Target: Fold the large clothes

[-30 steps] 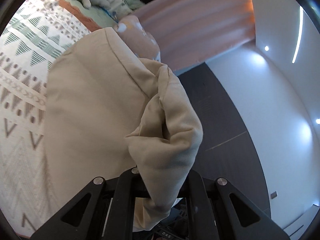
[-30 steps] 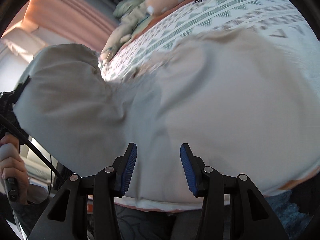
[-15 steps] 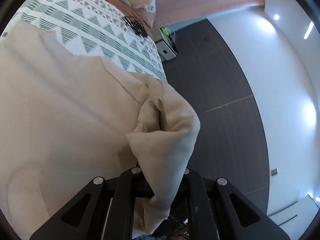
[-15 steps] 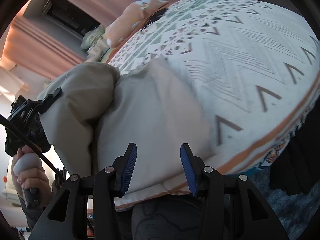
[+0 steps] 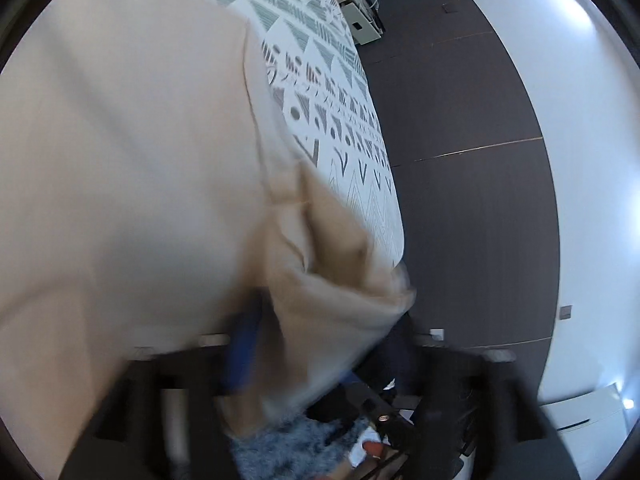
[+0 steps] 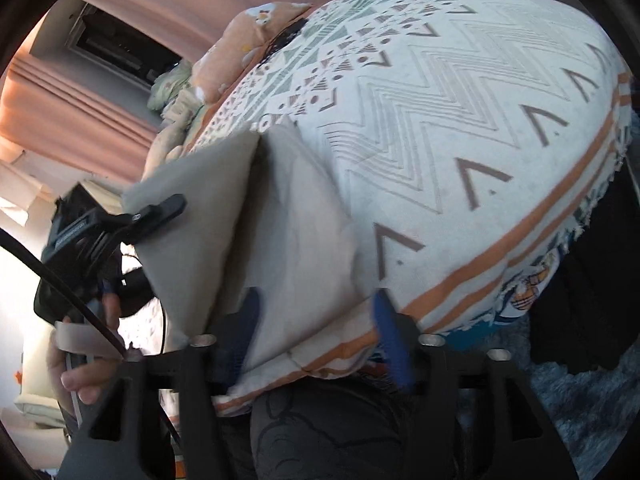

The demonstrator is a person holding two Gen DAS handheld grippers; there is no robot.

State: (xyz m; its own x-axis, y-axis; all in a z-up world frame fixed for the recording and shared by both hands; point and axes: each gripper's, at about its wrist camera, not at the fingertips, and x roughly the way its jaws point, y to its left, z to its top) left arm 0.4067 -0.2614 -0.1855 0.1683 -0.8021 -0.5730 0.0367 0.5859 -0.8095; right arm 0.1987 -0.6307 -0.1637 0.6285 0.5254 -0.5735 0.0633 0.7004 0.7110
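Note:
A large beige garment (image 5: 132,152) lies spread on the patterned bed cover (image 5: 344,136). Its bunched corner (image 5: 336,280) sags between the blurred jaws of my left gripper (image 5: 320,352), which are opening and no longer pinch it. In the right wrist view the garment (image 6: 296,216) lies folded near the bed's front edge, its left flap raised. My right gripper (image 6: 318,332) straddles the garment's near edge; its blue pads (image 6: 248,320) are opening and stand clear of the cloth. One of the left gripper's fingers (image 6: 160,210) rests against the raised flap, a hand (image 6: 76,368) holding the handle.
Orange pillows (image 6: 256,36) and soft toys sit at the head of the bed before pink curtains (image 6: 80,96). Dark floor (image 5: 460,200) and a white wall run along the bed's side. A shaggy blue-grey rug (image 6: 580,392) lies at the foot, beside the person's dark clothing (image 6: 340,432).
The left gripper came down onto the bed with the cloth and its jaws have parted, freeing the bunched corner. The right gripper's jaws have widened and it moved toward the bed's edge.

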